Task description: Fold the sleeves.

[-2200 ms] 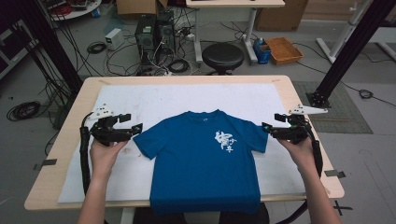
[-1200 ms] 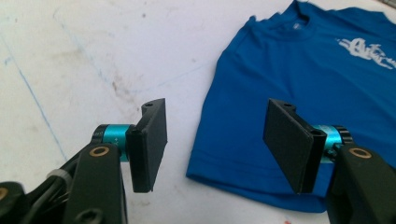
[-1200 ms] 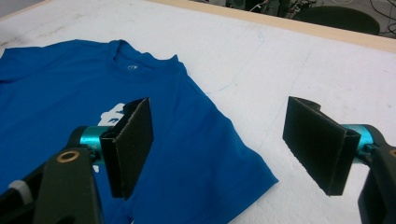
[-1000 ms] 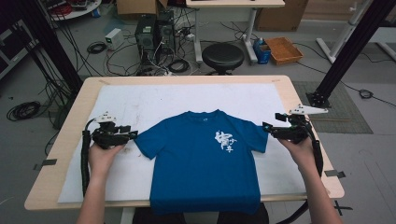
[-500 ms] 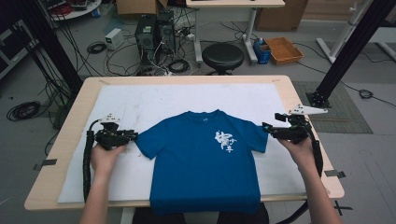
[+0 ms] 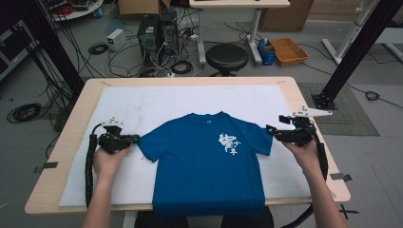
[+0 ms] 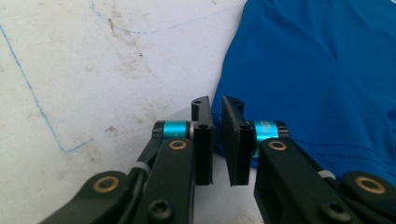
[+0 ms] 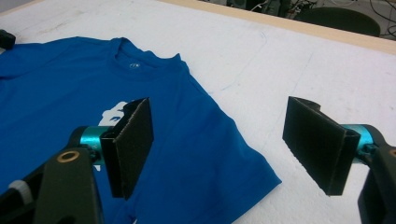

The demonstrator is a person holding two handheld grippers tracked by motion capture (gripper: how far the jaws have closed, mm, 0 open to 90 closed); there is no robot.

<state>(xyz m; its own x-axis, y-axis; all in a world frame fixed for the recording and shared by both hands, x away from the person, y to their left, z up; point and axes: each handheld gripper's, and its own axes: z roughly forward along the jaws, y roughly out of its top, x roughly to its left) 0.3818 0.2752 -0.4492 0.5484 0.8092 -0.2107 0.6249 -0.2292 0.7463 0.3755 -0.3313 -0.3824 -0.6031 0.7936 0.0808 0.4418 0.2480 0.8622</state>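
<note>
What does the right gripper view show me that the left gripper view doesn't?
Right gripper view: the right gripper with its black jaws wide apart, the blue fabric T-shirt with its collar and white print, and the pale wooden table edge. Left gripper view: the left gripper, whose jaws have just been closing on a sleeve's edge, and thin blue pen lines. Both: the T-shirt lying on the stained white sheet.
</note>
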